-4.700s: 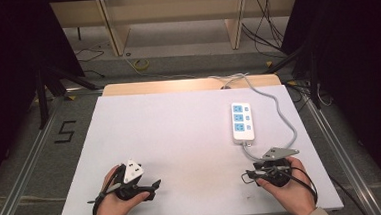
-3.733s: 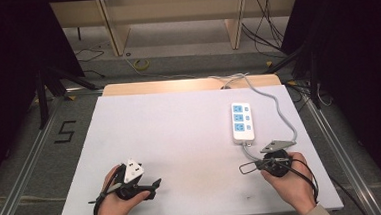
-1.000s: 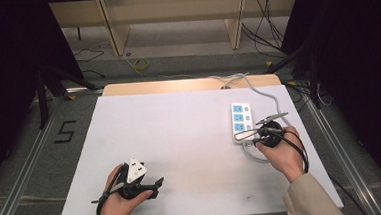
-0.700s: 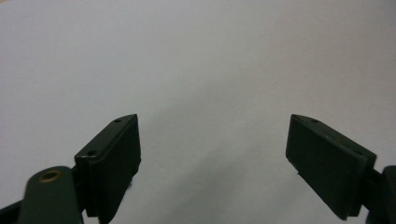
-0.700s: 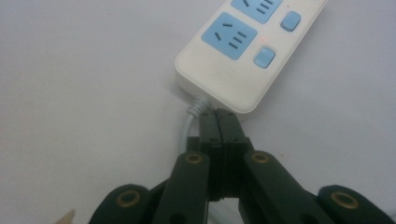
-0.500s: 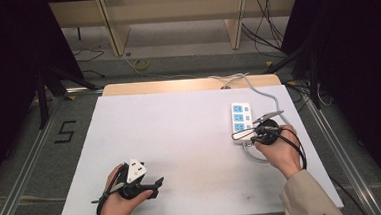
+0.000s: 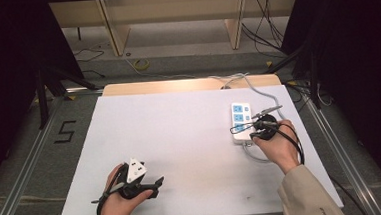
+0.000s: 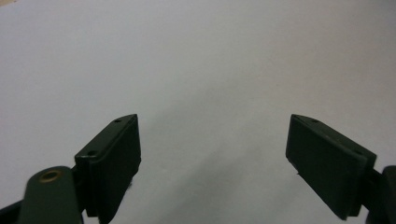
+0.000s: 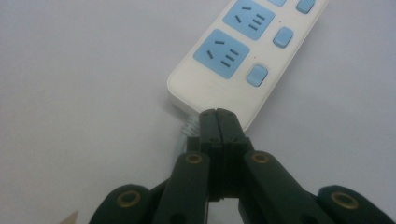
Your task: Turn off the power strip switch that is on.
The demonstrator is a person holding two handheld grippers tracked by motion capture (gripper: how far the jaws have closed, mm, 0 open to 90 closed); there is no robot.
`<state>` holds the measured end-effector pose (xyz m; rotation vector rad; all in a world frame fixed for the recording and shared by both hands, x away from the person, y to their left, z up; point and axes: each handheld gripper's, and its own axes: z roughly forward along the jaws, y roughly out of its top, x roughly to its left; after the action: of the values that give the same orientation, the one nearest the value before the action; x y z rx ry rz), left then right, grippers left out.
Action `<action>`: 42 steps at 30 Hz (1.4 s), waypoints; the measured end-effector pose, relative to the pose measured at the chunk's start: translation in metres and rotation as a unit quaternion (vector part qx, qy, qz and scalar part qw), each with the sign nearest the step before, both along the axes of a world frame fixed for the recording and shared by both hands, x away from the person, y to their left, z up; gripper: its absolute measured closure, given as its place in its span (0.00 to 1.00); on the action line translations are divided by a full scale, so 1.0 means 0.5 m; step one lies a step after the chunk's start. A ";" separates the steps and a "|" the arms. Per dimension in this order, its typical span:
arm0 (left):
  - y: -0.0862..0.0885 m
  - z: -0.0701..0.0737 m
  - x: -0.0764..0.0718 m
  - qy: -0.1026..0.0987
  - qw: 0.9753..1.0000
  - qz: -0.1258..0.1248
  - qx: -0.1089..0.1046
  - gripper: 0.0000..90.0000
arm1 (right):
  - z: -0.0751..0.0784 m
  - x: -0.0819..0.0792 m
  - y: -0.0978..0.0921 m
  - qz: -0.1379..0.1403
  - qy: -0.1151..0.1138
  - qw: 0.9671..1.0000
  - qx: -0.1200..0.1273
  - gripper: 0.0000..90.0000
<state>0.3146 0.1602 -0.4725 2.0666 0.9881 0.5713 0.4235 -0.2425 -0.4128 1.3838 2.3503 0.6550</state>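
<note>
The white plastic power strip with blue sockets [image 7: 241, 121] lies at the right side of the white table [image 7: 180, 138], its grey cable running off the far edge. From above I see my right tool [image 7: 240, 129] at the strip's near end, but not how its jaws stand. The right gripper view settles it: jaws pressed together, empty, tips at the strip's near end beside the nearest blue socket [image 9: 221, 52]. My left tool [image 8: 212, 158] rests near left, jaws spread wide over bare table.

Table [image 7: 190, 137] evenly lit from above, dark surroundings, close-ups slightly soft.
</note>
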 end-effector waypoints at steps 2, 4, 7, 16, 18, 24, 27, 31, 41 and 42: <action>0.000 0.000 0.000 -0.001 1.000 -0.001 -0.001 0.20 | 0.003 0.005 0.001 -0.003 0.000 1.000 0.000 1.00; -0.001 0.001 0.000 -0.002 1.000 -0.002 0.000 0.20 | 0.005 0.008 0.003 -0.003 -0.001 1.000 -0.001 1.00; -0.001 0.000 0.000 0.000 1.000 -0.004 0.003 0.20 | 0.005 0.013 0.005 -0.002 0.000 1.000 -0.003 1.00; -0.002 0.001 0.000 -0.003 1.000 -0.003 0.000 0.20 | 0.006 0.026 0.005 -0.007 0.006 1.000 -0.007 1.00; -0.003 0.001 0.000 -0.003 1.000 -0.004 0.000 0.20 | 0.006 0.027 0.006 -0.007 0.008 1.000 -0.008 1.00; -0.002 0.001 -0.001 -0.002 1.000 -0.006 0.003 0.20 | 0.008 0.037 0.005 -0.010 0.010 1.000 -0.009 1.00; -0.002 0.001 0.000 -0.003 1.000 -0.004 0.001 0.20 | 0.012 0.045 0.008 -0.013 0.012 1.000 -0.008 1.00; -0.003 0.002 -0.001 -0.003 1.000 -0.005 0.003 0.20 | 0.016 0.051 0.010 -0.017 0.011 1.000 -0.006 1.00; -0.003 0.001 0.000 -0.003 1.000 -0.005 0.002 0.20 | 0.013 0.064 0.007 -0.022 0.016 1.000 -0.003 1.00; -0.004 0.001 0.000 -0.003 1.000 -0.006 0.003 0.20 | 0.012 0.065 0.008 -0.023 0.018 1.000 -0.003 1.00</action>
<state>0.3148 0.1584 -0.4718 2.0744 0.9710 0.5736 0.4559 -0.2386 -0.4066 1.4528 2.3387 0.6156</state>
